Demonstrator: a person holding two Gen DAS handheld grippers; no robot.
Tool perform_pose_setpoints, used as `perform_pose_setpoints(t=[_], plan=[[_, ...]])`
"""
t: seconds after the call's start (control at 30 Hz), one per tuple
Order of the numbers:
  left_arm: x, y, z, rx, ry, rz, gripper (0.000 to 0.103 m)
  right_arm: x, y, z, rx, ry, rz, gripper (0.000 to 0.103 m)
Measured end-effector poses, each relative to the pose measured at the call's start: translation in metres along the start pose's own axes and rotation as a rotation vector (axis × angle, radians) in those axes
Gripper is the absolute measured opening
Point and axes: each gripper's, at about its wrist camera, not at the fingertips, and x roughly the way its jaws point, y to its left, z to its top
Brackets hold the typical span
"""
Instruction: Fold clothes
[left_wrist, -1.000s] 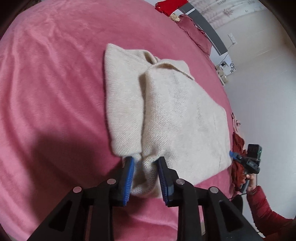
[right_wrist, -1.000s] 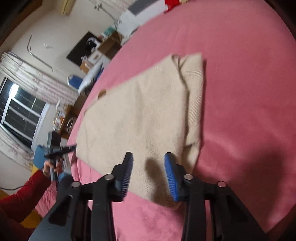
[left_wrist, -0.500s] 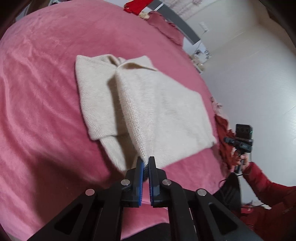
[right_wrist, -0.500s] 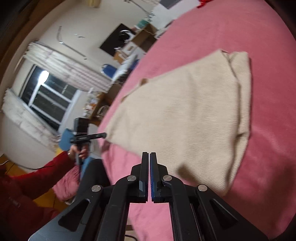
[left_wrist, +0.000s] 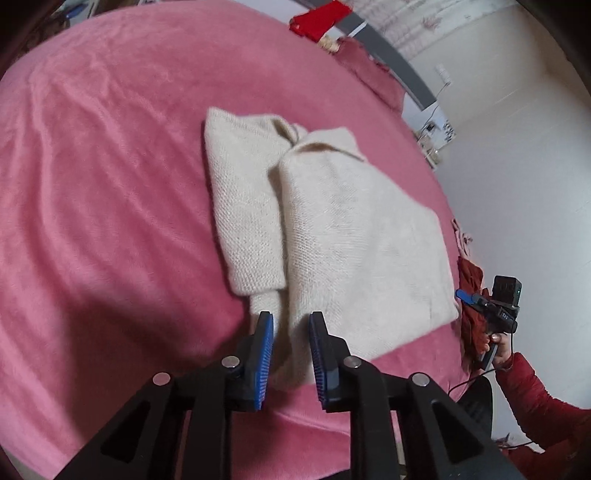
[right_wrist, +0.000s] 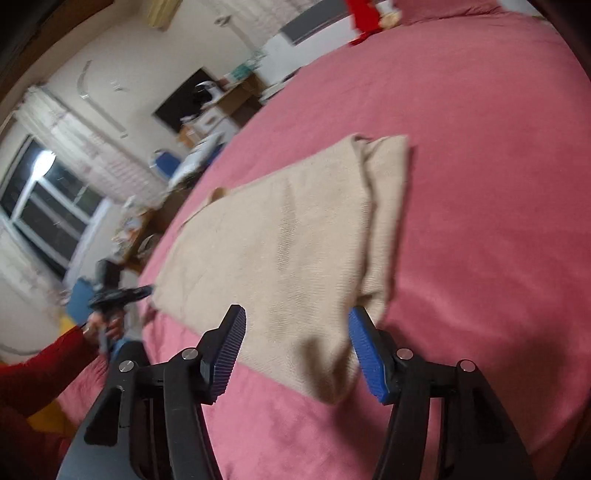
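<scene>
— While the cream knitted sweater (left_wrist: 332, 229) is lying partly folded on the pink blanket (left_wrist: 92, 177), where are the tongs sitting?

— The left gripper (left_wrist: 291, 354) is hovering at the sweater's near edge, its blue-padded jaws standing a little apart. A bunched strip of knit, which looks like a sleeve end, is showing in the gap between the pads. Whether the pads are actually touching the wool is hard to tell.

— And the other one?

— The right gripper (right_wrist: 295, 350) is standing wide apart over the near hem, with the sweater's (right_wrist: 291, 251) near corner lying between its fingers. It is gripping nothing.

— How is the garment arranged?

— One side panel is lying folded over the body, making a long ridge down the middle in the left wrist view. The collar is pointing away from the tongs, toward the far end of the bed. The sweater is sitting near the middle of the blanket (right_wrist: 498, 184), closer to one side edge.

— Is the person showing anywhere?

— A red sleeve (left_wrist: 532, 391) is reaching in at the lower right of the left wrist view, its hand (left_wrist: 496, 343) gripping the handle of the other tool. The right wrist view is showing a red sleeve (right_wrist: 40, 365) at the lower left, though that part is blurred.

— Anything else around?

— A red item (left_wrist: 317, 20) is resting at the far end of the bed, and a window (right_wrist: 40, 206) with pale curtains is appearing on the right wrist camera's left.
</scene>
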Motion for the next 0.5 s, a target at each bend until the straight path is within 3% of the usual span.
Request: perform_pose_setpoints(t=[0.1,0.23,0.3,0.33,0.43,0.5], plan=[[0.014,0.002,0.005,-0.032,0.028,-0.030,0.020,0.019,-0.010,0.006,0.008,0.080,-0.046,0.060],[0.020,0.002,0.003,-0.014,0.026,-0.013,0.021,0.021,-0.019,0.006,0.059,0.076,0.024,0.056],[0.020,-0.005,0.000,0.029,0.032,0.011,0.016,0.027,-0.016,0.006,0.040,0.109,0.055,0.020],[0.020,-0.009,-0.001,0.051,0.036,0.023,0.010,0.030,-0.014,0.006,0.027,0.128,0.071,0.013],[0.013,-0.028,-0.006,0.186,0.042,0.092,0.004,0.034,-0.002,0.002,-0.025,0.159,0.074,0.009],[0.002,-0.033,-0.009,0.208,0.027,0.078,0.003,0.025,0.007,0.003,-0.036,0.141,0.112,0.008]])
